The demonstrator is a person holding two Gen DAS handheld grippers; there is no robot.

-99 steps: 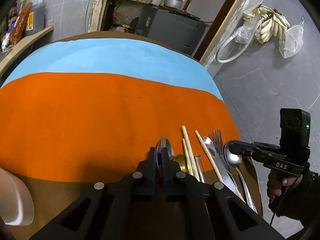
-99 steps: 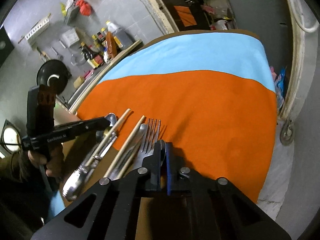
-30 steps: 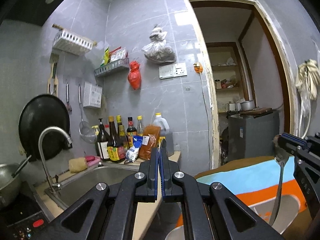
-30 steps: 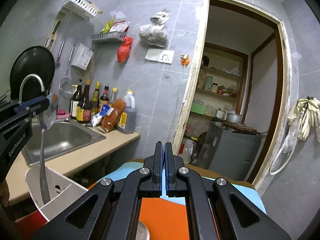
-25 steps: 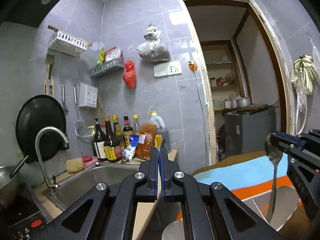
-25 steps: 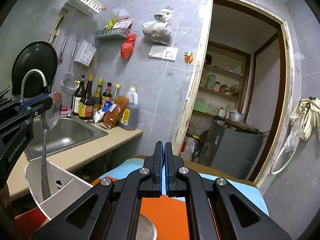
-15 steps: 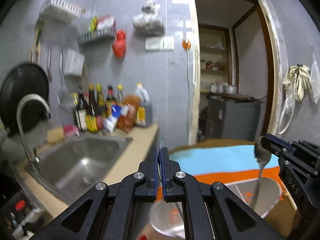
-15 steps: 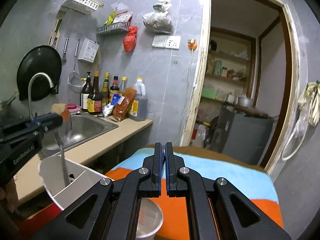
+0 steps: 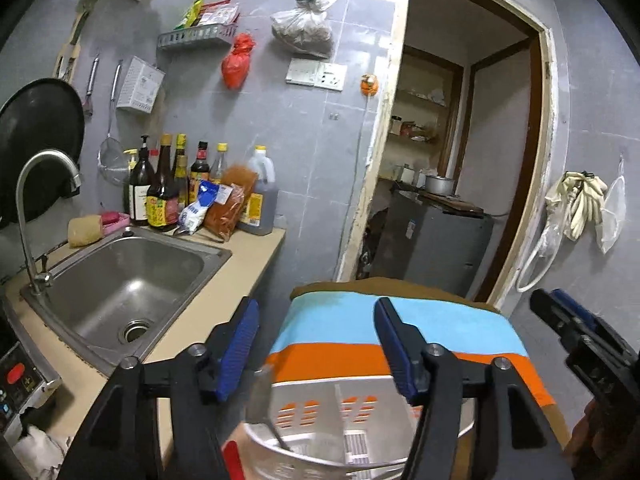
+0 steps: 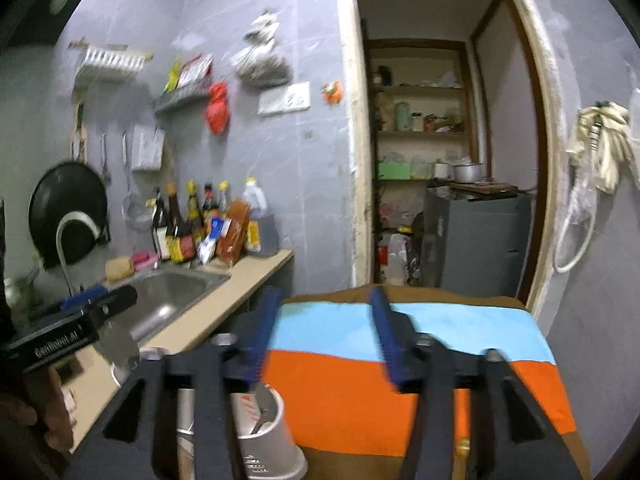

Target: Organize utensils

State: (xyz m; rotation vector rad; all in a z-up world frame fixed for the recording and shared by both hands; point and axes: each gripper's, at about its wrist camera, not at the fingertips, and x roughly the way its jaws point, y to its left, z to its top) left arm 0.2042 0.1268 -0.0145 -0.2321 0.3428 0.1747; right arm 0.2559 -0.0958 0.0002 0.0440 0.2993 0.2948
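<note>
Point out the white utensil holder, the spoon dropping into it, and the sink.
white utensil holder (image 9: 352, 436): left wrist view, slotted inner wall.
spoon (image 9: 260, 400): left wrist view, blurred bowl above the rim.
sink (image 9: 120, 280): left wrist view, basin floor.

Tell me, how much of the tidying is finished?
Some is done: a spoon stands in the white holder and another spoon shows there too. Both claws, left and right, are opening with nothing between them. Whether utensils remain on the striped cloth is hidden.

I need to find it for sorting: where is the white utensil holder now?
In the left wrist view, the white utensil holder stands bottom centre, below the opening left tongs, on the near edge of the orange cloth.
</note>
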